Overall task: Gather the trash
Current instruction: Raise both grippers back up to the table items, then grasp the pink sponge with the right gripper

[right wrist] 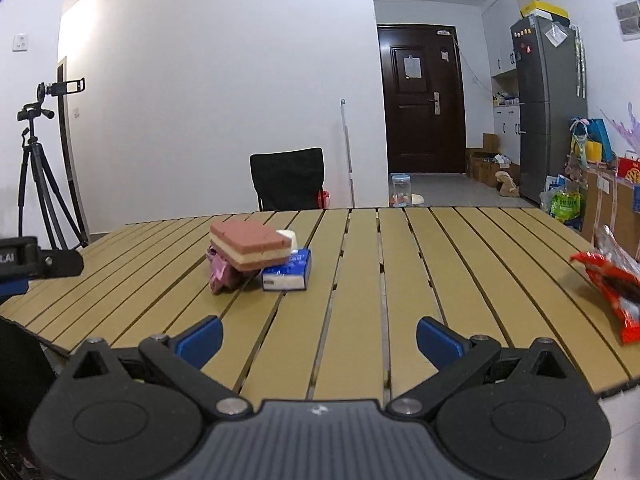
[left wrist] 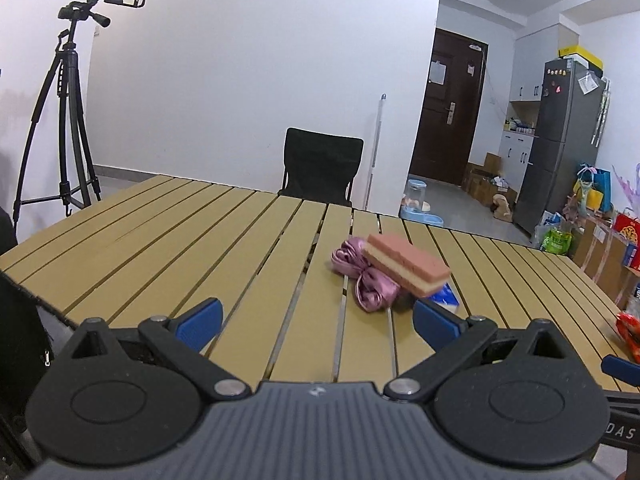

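A slatted tan surface (right wrist: pixel 360 264) fills a white-walled room with a black chair (right wrist: pixel 287 178) behind it. Near the middle, a pink-and-cream sponge (right wrist: pixel 250 246) leans on a pink ribbon (left wrist: pixel 366 280) and a blue tissue pack (right wrist: pixel 288 272). Well right of the sponge lies a red snack wrapper (right wrist: pixel 612 288). The left gripper (left wrist: pixel 316 318) and right gripper (right wrist: pixel 319 336) hover with jaws released, empty.

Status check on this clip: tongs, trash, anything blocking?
Left tongs open, empty. Right tongs open, empty. Red wrapper on table's right edge, untouched. Sponge piled on ribbon and tissue pack; path clear.
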Demonstrator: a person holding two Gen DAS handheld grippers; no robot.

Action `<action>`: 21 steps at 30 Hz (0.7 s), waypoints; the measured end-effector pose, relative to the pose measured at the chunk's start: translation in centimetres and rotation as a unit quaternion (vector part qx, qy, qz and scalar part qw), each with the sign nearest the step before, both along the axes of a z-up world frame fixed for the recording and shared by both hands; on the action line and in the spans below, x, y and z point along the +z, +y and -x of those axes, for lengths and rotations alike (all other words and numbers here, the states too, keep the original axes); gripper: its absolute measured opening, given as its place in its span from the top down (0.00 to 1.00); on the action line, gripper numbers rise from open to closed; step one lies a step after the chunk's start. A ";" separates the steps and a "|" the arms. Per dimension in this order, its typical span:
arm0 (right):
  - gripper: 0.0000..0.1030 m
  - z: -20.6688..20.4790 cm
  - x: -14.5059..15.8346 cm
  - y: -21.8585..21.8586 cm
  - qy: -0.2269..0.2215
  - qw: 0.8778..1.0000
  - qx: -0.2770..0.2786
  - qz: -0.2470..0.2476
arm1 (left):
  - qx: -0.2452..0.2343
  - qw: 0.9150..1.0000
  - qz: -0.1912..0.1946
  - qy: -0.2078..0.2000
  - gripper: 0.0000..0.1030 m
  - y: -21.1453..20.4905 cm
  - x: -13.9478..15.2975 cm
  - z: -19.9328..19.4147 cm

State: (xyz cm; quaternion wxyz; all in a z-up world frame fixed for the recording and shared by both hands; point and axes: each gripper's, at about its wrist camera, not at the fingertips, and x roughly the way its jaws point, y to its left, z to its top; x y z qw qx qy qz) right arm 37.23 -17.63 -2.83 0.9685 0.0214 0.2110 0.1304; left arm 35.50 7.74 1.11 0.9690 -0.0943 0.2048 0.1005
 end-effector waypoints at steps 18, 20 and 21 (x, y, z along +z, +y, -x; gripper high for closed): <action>0.00 -11.3 1.6 5.0 0.010 1.000 -0.012 0.019 | -0.008 0.999 0.005 0.047 0.00 4.2 -0.1 -11.0; 0.00 -12.4 1.8 5.8 0.012 1.000 -0.008 0.022 | -0.014 0.999 0.005 0.047 0.00 4.7 -0.2 -11.9; 0.00 -12.7 1.9 6.2 0.010 1.000 -0.007 0.025 | -0.019 0.999 0.008 0.047 0.00 4.9 -0.3 -12.1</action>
